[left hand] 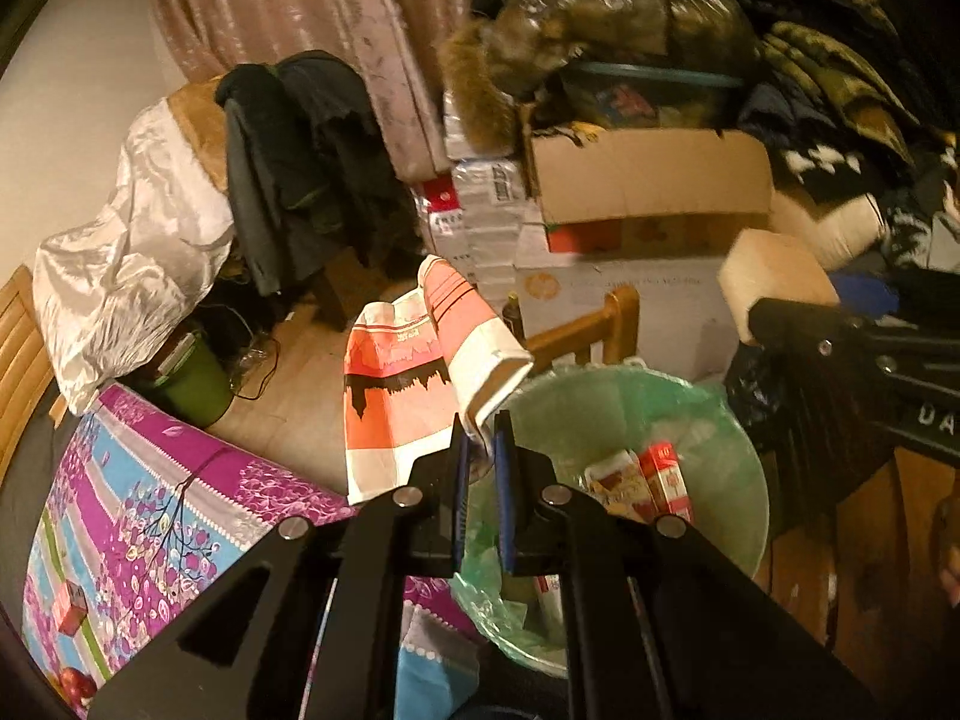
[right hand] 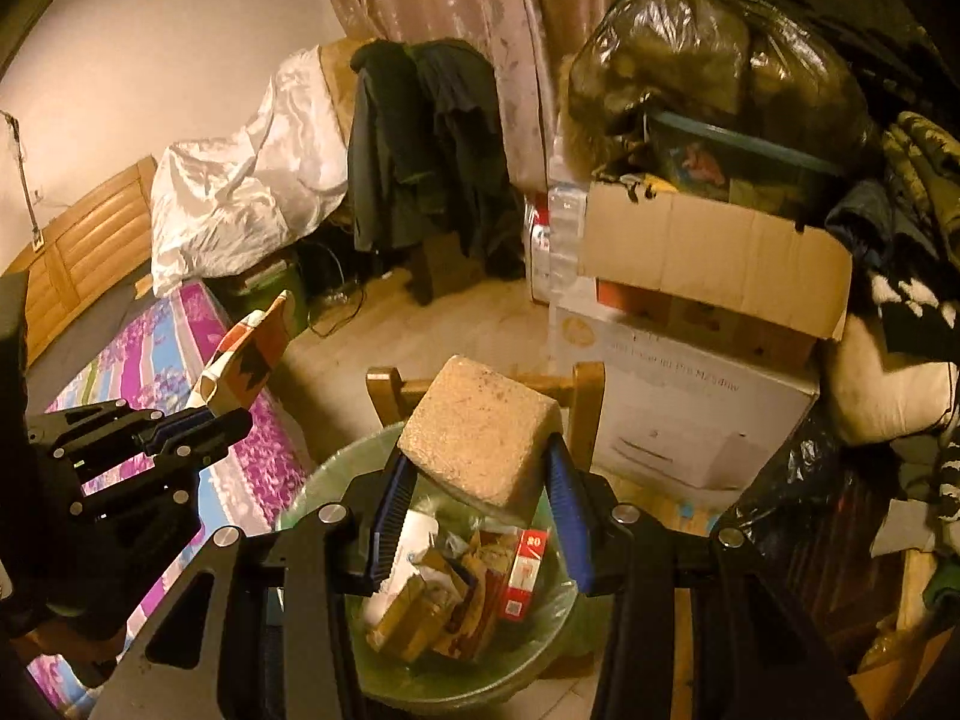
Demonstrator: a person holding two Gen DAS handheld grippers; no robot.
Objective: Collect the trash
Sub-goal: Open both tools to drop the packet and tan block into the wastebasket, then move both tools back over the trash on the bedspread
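A: Left gripper (left hand: 478, 450) is clamped tight on a corner of the orange-and-white paper bag (left hand: 408, 384), held up just beside the rim of the green-lined bin (left hand: 744, 450).

B: And the right gripper (right hand: 480, 480) squeezes a tan sponge block (right hand: 480, 438) right above the bin's mouth, red cartons (right hand: 525, 570) lying inside.

A: Tight quarters: a wooden chair (right hand: 570, 396) behind the bin, cardboard boxes (right hand: 714, 258) stacked just beyond, a floral bedspread (left hand: 150, 480) on the left.

B: Wood floor (right hand: 432, 324), pink curtain (right hand: 480, 30). One carton reads "20"; the box print's too blurred.
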